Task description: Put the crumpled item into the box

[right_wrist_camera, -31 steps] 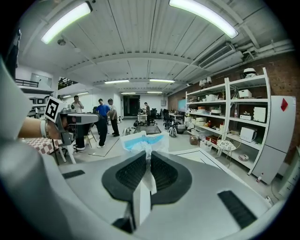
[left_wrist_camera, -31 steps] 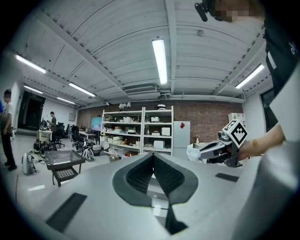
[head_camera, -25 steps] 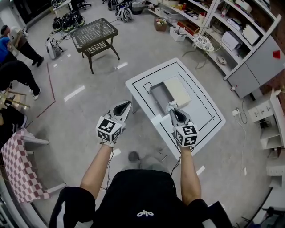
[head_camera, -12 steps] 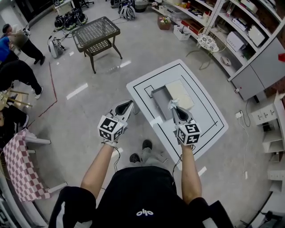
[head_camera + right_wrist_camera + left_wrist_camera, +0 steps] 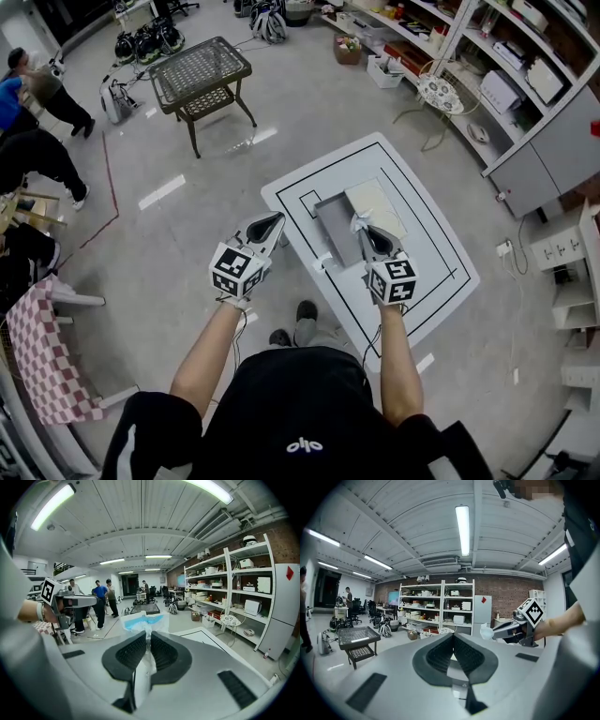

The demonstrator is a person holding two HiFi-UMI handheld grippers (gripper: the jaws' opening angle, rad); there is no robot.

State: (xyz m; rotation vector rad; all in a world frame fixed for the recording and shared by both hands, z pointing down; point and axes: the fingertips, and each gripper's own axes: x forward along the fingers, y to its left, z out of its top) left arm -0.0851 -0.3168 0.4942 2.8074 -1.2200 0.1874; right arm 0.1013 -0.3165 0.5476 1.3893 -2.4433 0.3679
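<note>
A crumpled white and blue item (image 5: 143, 622) is pinched between the pads of my right gripper (image 5: 147, 637). In the head view the right gripper (image 5: 361, 228) holds the crumpled item (image 5: 358, 223) above the right side of the open grey box (image 5: 333, 220), whose pale lid (image 5: 377, 206) lies beside it on the white table (image 5: 422, 272). My left gripper (image 5: 262, 228) hangs off the table's left edge, over the floor, with its jaws shut and nothing between them. In the left gripper view, my left gripper (image 5: 452, 637) sees the right gripper (image 5: 512, 630) and the crumpled item (image 5: 486, 632).
A dark mesh table (image 5: 200, 73) stands on the floor beyond. Shelving (image 5: 487, 56) and a grey cabinet (image 5: 553, 141) line the right side. People (image 5: 37, 103) stand at the far left, and a red checkered cloth (image 5: 42, 347) is at the near left.
The right gripper with the crumpled item has moved a little forward, from the box's near corner to above its right side. The left gripper keeps its place beside the table.
</note>
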